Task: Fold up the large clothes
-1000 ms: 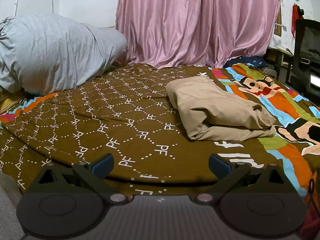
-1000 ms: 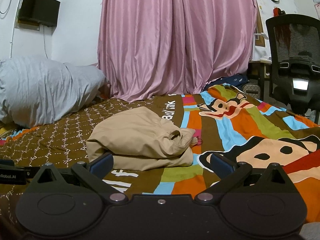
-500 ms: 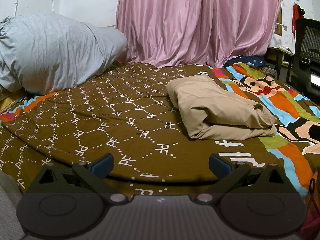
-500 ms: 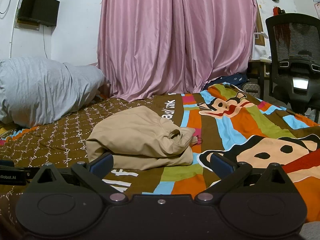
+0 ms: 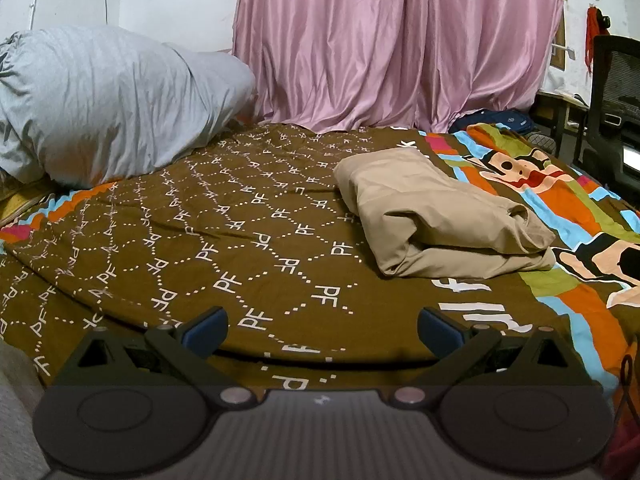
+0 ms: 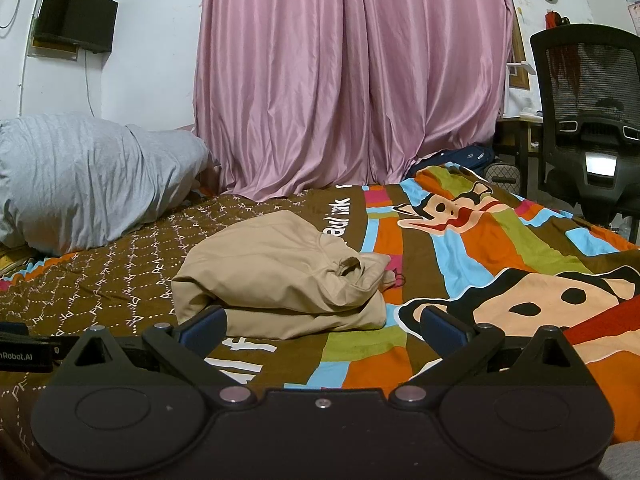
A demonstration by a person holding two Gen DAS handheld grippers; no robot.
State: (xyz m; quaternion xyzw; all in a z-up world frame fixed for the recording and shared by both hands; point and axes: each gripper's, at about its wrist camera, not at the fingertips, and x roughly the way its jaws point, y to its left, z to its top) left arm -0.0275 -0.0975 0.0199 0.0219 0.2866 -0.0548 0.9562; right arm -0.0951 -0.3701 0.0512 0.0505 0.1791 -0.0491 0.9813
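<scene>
One garment (image 5: pixel 436 216), tan and already folded into a thick bundle, lies on the bedspread (image 5: pixel 248 240) ahead of both grippers. From the left gripper (image 5: pixel 322 326) it sits forward and to the right, well apart, its long axis running away and rightward. From the right gripper (image 6: pixel 324 326) it sits just ahead and slightly left, its near edge close to the left fingertip (image 6: pixel 202 324), so the right hand looks the nearer one. Both grippers are spread wide and hold nothing. By my reading the folding is nearly or wholly done. Beyond the bundle: a grey pillow (image 5: pixel 112 100) far left, a pink curtain (image 6: pixel 352 80) behind, a chair (image 6: pixel 588 120) far right.
</scene>
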